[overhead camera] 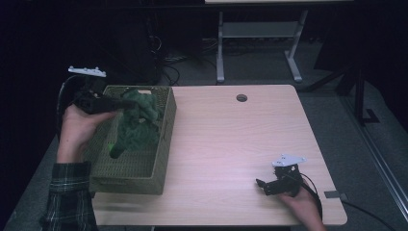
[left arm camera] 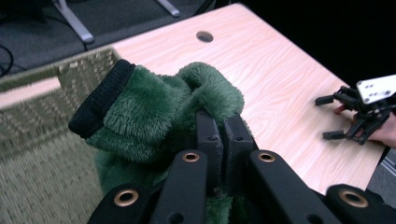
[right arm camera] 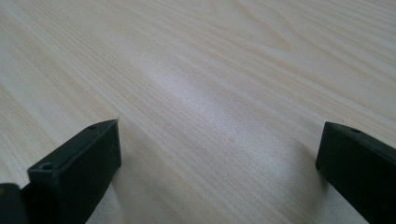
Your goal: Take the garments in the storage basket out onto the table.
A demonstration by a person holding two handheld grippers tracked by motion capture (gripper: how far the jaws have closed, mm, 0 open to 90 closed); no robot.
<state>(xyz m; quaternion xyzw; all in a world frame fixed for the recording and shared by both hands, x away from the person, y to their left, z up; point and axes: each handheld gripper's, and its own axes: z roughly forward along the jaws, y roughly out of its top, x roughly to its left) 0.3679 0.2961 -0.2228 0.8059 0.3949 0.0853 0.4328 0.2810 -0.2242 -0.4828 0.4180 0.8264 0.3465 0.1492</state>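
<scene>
A fluffy green garment [overhead camera: 137,122] with a black knitted cuff [left arm camera: 102,99] hangs over the woven basket [overhead camera: 163,144] at the table's left edge. My left gripper [overhead camera: 126,104] is shut on a fold of it and holds it above the basket's floor; in the left gripper view its two pads [left arm camera: 223,135] press together on the green pile [left arm camera: 154,107]. My right gripper [overhead camera: 262,187] rests low at the table's front right, jaws wide apart over bare wood. In the right gripper view nothing lies between its fingertips [right arm camera: 219,158].
The light wooden table [overhead camera: 231,139] has a round cable hole [overhead camera: 241,97] near its far edge. A white desk frame [overhead camera: 260,43] stands on the floor beyond. Cables lie on the dark floor behind the basket.
</scene>
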